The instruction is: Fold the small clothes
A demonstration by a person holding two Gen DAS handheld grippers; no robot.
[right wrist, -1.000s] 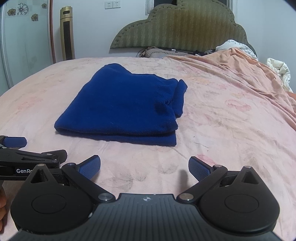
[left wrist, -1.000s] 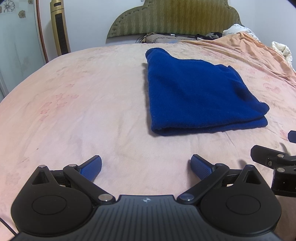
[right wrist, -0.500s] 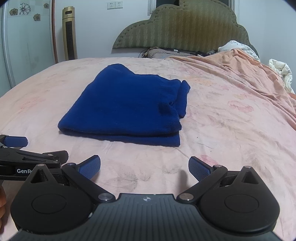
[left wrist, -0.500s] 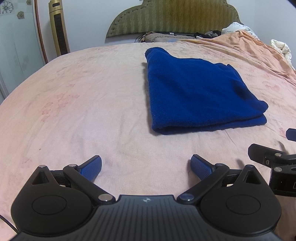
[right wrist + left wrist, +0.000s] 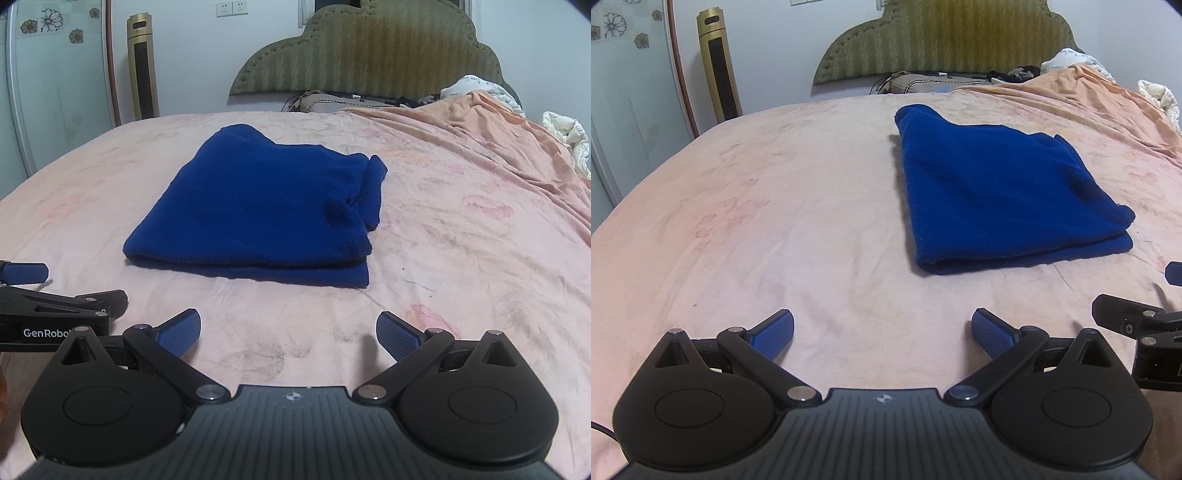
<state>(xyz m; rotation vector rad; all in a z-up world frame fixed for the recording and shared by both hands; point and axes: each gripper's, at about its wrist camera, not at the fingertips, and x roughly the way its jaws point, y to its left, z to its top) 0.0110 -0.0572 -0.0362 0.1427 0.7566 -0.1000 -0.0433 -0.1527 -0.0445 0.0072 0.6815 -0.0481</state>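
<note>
Blue fleece garment (image 5: 1004, 192), folded into a thick rectangle, lies flat on the pink bedsheet (image 5: 775, 221) in the left wrist view, ahead and to the right of the left tool (image 5: 882, 332). That tool hangs low over the sheet with its two blue-padded fingers (image 5: 774, 334) spread wide, nothing between them, and well apart from the garment's near folded edge. At the right edge of this view, part of the right tool (image 5: 1137, 321) shows as black linkages and one blue pad tip. A gold tower fan (image 5: 718, 70) stands by the wall on the left, and a green padded headboard (image 5: 945, 40) rises behind the bed.

From the right wrist view, the same garment (image 5: 266, 206) sits ahead and slightly left, its stacked layers visible along the near edge and a narrower flap lying along its right side. The right tool (image 5: 288, 332) is also spread wide and empty above the sheet (image 5: 461, 240), short of the garment. The left tool (image 5: 55, 306) shows at the left edge, seen side-on with a printed label on its body. An orange-pink blanket (image 5: 498, 136) is bunched along the far right of the bed, with white bedding (image 5: 565, 136) beyond it.
</note>
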